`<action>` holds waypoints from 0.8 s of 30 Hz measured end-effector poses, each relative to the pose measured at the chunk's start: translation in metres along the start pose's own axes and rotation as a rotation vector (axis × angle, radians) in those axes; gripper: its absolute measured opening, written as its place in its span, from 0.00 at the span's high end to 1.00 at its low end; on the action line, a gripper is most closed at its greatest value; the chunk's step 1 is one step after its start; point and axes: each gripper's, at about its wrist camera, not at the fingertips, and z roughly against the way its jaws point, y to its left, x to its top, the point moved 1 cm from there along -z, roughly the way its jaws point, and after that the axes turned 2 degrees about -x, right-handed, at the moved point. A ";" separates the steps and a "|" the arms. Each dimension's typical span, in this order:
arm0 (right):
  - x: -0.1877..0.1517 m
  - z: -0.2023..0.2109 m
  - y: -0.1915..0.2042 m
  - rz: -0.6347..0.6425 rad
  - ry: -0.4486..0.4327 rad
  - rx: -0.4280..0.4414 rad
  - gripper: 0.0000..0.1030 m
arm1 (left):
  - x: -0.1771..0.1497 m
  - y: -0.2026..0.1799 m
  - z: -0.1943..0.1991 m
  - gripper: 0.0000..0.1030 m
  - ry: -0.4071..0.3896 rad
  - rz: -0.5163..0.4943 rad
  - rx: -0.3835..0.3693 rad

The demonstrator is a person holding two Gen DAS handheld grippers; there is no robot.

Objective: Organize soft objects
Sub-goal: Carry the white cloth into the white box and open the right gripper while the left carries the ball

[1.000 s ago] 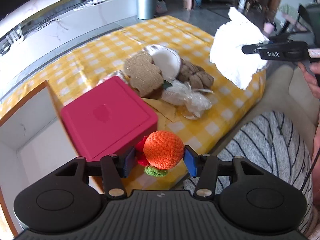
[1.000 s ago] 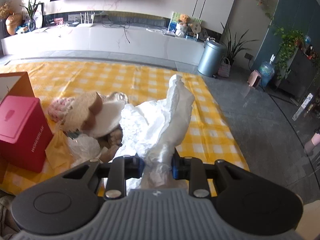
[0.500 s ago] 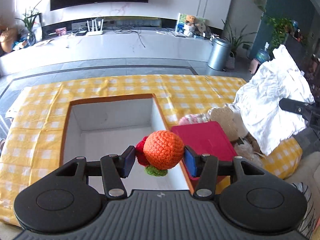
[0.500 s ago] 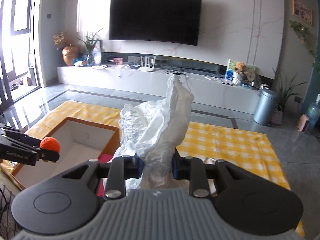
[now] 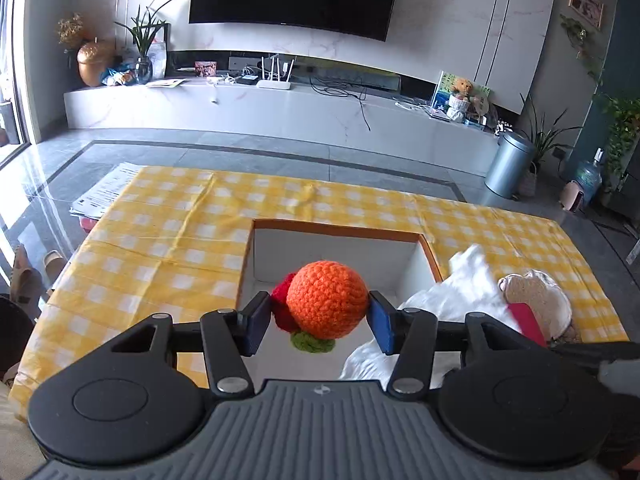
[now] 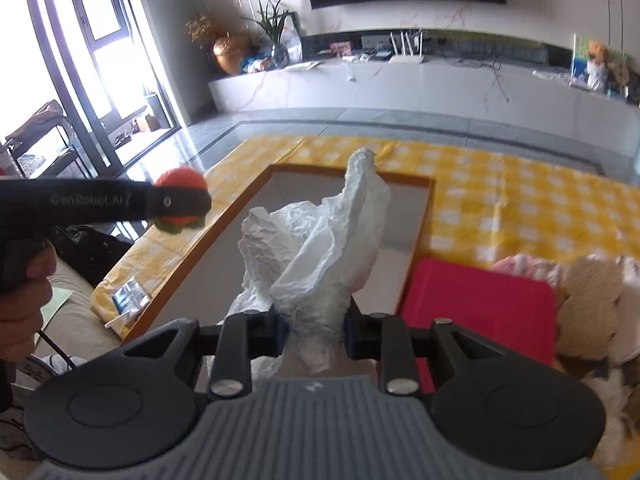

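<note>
My left gripper point(image 5: 318, 322) is shut on an orange crocheted ball point(image 5: 327, 305) with red and green parts, held above the open white box with an orange rim point(image 5: 336, 233). My right gripper point(image 6: 314, 330) is shut on a crumpled white cloth point(image 6: 316, 248) and holds it over the same box point(image 6: 400, 216). The cloth also shows in the left wrist view point(image 5: 448, 300) at the box's right side. The ball and left gripper point(image 6: 180, 202) show at the left in the right wrist view.
A red box lid point(image 6: 480, 300) lies right of the box, with a pile of soft toys point(image 6: 592, 296) beyond it. The yellow checked tablecloth point(image 5: 168, 240) covers the table. Papers point(image 5: 104, 196) lie at the far left edge.
Both grippers have swung left from the toy pile to over the open box, each still holding its object. The white cloth has come lower, to the box's right side.
</note>
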 end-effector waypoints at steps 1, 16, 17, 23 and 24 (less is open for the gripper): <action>-0.003 -0.014 0.006 -0.007 0.030 0.014 0.75 | -0.001 0.004 0.002 0.42 -0.014 0.005 -0.005; -0.034 -0.119 0.069 -0.113 0.326 0.056 0.73 | -0.010 0.045 0.009 0.42 -0.020 0.119 0.001; -0.033 -0.120 0.070 -0.108 0.330 0.046 0.73 | -0.011 0.047 0.009 0.42 -0.017 0.119 0.002; -0.028 -0.122 0.075 -0.047 0.342 0.018 0.64 | -0.011 0.060 0.009 0.42 -0.015 0.164 0.009; -0.027 -0.120 0.073 -0.045 0.334 0.015 0.60 | -0.011 0.062 0.009 0.42 -0.015 0.171 0.011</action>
